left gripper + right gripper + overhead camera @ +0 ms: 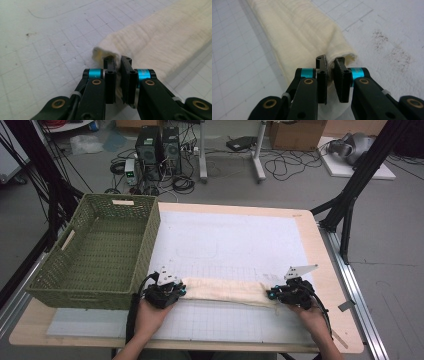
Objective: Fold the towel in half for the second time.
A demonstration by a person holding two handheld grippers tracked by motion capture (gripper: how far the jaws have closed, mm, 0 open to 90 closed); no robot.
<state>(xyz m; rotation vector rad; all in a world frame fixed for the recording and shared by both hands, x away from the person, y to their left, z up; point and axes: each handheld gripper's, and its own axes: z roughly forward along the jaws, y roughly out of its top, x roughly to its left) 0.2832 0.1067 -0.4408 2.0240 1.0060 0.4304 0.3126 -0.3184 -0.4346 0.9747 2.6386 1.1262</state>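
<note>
A cream cloth (227,291), folded into a long narrow band, lies across the white grid mat between the two hands. My left gripper (176,290) is shut on its left end; in the left gripper view the cloth (160,42) is pinched between the black jaws of that gripper (118,61). My right gripper (272,294) is shut on the right end, and in the right gripper view the cloth (299,32) runs away from the closed jaws of that gripper (331,62). The band rests flat on the mat.
A green woven basket (132,252) stands on the table's left side, close to the left hand. The white grid mat (235,240) covers most of the wooden table (330,285). Computer towers, cables and boxes sit on the floor beyond the far edge.
</note>
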